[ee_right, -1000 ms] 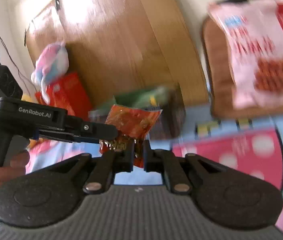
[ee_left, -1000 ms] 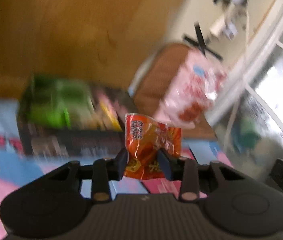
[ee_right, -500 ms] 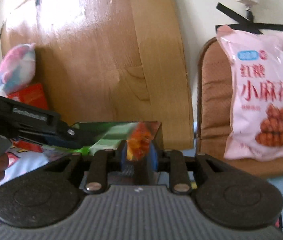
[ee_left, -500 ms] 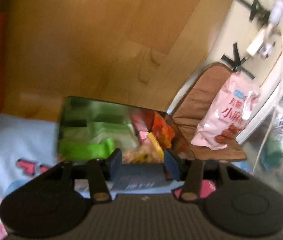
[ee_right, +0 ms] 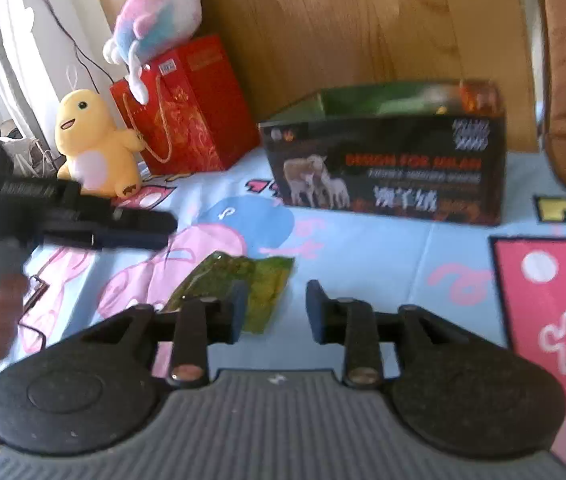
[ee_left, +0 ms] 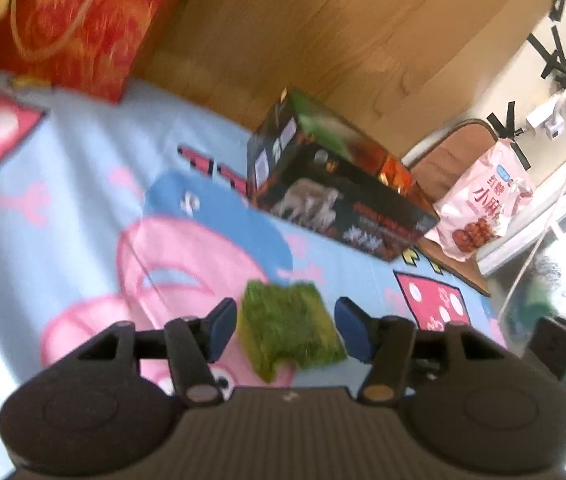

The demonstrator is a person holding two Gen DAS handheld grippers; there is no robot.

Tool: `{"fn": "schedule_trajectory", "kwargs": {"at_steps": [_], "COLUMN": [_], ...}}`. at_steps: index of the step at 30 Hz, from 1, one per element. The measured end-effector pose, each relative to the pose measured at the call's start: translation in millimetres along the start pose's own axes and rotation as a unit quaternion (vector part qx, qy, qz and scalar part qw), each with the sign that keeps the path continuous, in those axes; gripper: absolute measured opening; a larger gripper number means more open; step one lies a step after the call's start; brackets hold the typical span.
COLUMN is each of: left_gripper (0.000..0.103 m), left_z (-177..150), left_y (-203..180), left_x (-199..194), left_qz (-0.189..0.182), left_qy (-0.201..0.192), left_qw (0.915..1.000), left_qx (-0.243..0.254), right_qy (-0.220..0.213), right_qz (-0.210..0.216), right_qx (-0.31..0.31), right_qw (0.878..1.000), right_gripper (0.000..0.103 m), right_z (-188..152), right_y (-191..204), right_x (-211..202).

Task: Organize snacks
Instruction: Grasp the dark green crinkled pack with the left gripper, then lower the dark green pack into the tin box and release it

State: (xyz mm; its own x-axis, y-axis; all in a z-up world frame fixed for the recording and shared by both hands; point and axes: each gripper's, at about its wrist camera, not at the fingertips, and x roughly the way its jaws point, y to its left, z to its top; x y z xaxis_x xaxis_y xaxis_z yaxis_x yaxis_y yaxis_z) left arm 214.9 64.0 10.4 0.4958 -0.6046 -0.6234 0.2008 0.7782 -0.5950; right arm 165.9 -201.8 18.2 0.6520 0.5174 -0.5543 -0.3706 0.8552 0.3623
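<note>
Both sets of jaws have just been opening and grip nothing. The left gripper (ee_left: 286, 330) frames a green snack packet (ee_left: 289, 330) lying flat on the cartoon blanket (ee_left: 63, 200); the right gripper (ee_right: 276, 308) sits just beside it. Farther back, the dark open box (ee_right: 387, 168) holds snacks, with a pink snack bag (ee_left: 483, 208) beyond it.

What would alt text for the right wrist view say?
An open hand-held gripper hovers over a green snack packet lying on a cartoon blanket. Behind stands a dark box, with a red bag and yellow plush to its left.
</note>
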Motion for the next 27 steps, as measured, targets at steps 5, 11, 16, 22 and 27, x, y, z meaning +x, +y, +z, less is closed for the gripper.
{"fn": "schedule_trajectory", "kwargs": {"at_steps": [5,11,16,22,27], "left_gripper": [0.051,0.02,0.023,0.019,0.015], "left_z": [-7,-3,-6,-1,4], "left_y": [-5,-5,-16,-31,-50], "left_x": [22,27,35,31,32], "left_qz": [-0.017,0.001,0.019,-0.002,-0.03], "left_qy": [0.012,-0.005,0.002,-0.003,0.002], "left_qw": [0.9997,0.9997,0.9998,1.0,0.9994], "left_qx": [-0.012,-0.023,-0.003,0.005,0.02], "right_qy": [0.002,-0.011,-0.012,-0.008,-0.013], "right_qz": [0.001,-0.014,-0.006,-0.026,-0.068], "right_qx": [0.013,-0.003,-0.009,-0.054,-0.098], "right_qw": [1.0,1.0,1.0,0.998,0.993], "right_gripper": [0.038,0.038,0.052,0.06,0.025], "right_z": [-12,-13,-14,-17,-22], "right_y": [6,11,14,28,40], "right_x": [12,14,13,17,19]}}
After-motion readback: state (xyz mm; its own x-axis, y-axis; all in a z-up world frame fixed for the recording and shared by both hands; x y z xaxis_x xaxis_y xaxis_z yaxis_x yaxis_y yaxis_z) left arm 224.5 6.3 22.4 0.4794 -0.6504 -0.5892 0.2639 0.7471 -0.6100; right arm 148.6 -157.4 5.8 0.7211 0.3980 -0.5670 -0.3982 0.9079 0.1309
